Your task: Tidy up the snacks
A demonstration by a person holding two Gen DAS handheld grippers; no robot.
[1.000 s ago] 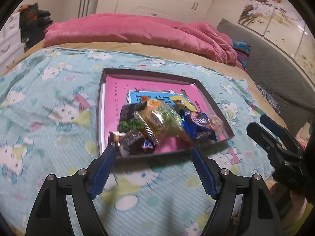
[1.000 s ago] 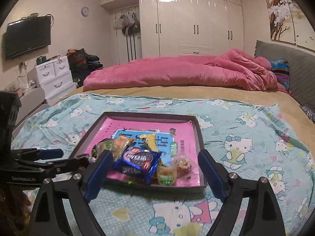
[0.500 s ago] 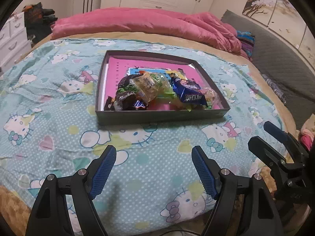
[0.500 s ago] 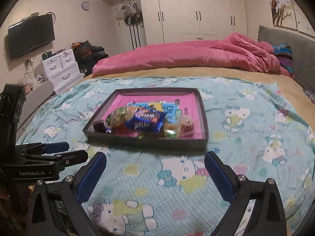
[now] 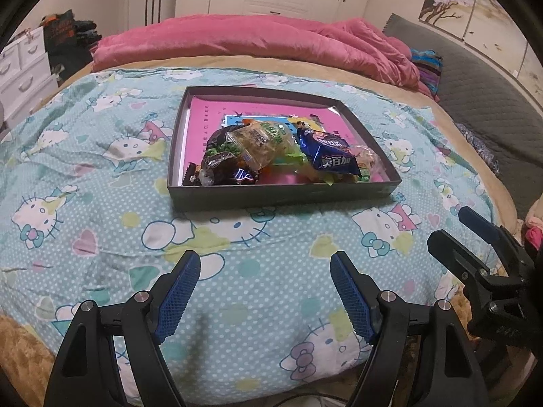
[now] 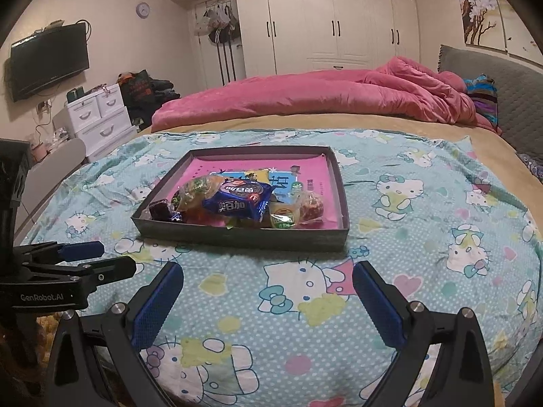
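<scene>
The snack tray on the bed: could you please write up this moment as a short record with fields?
surface: bed with cartoon-cat sheet
tray: dark shallow tray, pink lining, flat on the sheet
contents: wrapped snacks heaped toward the near edge
top packet: blue biscuit packet
other snacks: clear bag of green-and-yellow pieces; dark wrapper at the near left corner
left gripper: open, empty, short of the tray
right gripper: open, empty, short of the tray
background: pink duvet

Glossy snack wrappers [image 5: 331,154], cloth bedsheet [image 5: 101,224]
</scene>
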